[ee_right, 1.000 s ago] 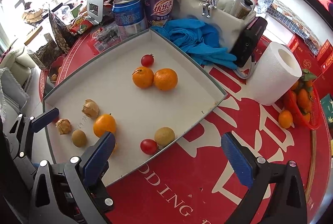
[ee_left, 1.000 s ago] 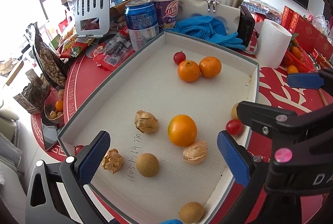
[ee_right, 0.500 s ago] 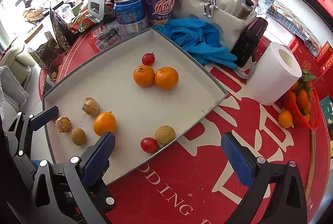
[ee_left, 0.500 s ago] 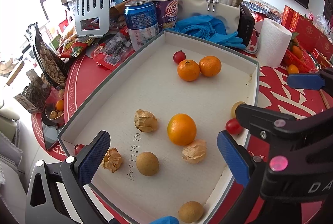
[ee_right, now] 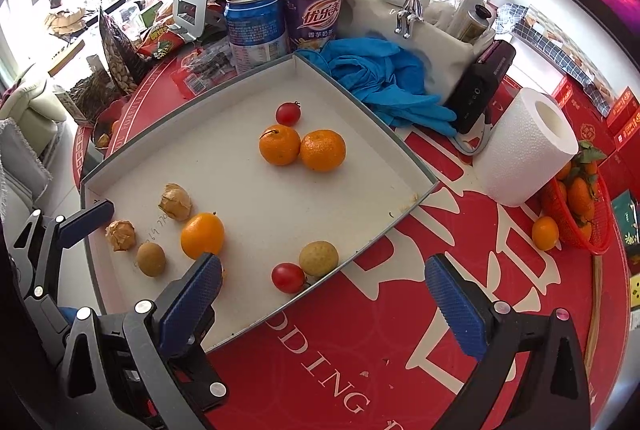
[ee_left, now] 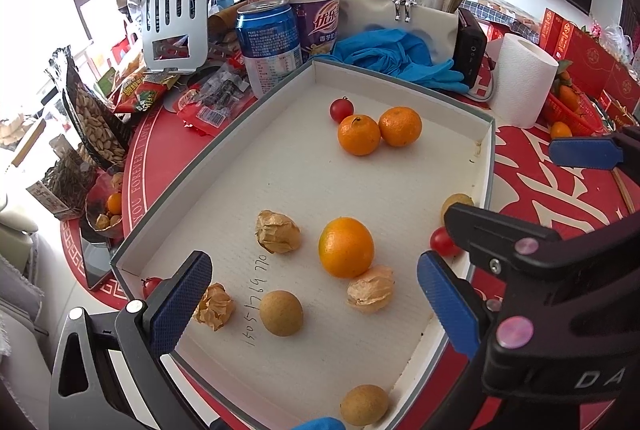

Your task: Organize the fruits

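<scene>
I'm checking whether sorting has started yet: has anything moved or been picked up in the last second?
Barely anything. The right gripper has eased slightly forward toward the tray; both it and the left gripper stay open and empty. Nothing was grasped or released. The two mandarins, the lone orange, the cherry tomatoes and the husked fruits lie where they were.

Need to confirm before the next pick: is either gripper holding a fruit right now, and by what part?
Nothing is held. The left gripper and right gripper both have open jaws with no fruit between them.
</scene>
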A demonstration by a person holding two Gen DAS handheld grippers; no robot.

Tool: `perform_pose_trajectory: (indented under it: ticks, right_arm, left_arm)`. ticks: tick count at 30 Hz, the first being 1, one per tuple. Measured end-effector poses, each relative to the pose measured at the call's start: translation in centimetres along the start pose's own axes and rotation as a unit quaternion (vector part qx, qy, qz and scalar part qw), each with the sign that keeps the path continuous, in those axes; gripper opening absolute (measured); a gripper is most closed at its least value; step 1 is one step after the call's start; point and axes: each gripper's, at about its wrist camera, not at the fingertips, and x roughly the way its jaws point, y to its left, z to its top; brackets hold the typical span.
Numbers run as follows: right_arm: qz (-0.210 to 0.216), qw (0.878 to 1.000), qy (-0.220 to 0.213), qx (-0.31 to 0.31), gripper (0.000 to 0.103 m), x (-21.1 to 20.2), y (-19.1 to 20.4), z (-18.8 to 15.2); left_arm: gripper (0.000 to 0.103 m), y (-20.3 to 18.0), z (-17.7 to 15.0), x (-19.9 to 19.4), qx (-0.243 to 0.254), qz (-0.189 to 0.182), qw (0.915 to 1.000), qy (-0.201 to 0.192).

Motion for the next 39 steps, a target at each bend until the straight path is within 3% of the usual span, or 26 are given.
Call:
perform_pose_trajectory:
  ticks: [39]
  right_arm:
    - [-0.001,1.000,0.003,-0.001,0.102,0.10,0.27,-0.31]
  left_arm:
    - [0.103,-0.39,-0.06,-0.29,0.008,0.004,1.0000,-0.002]
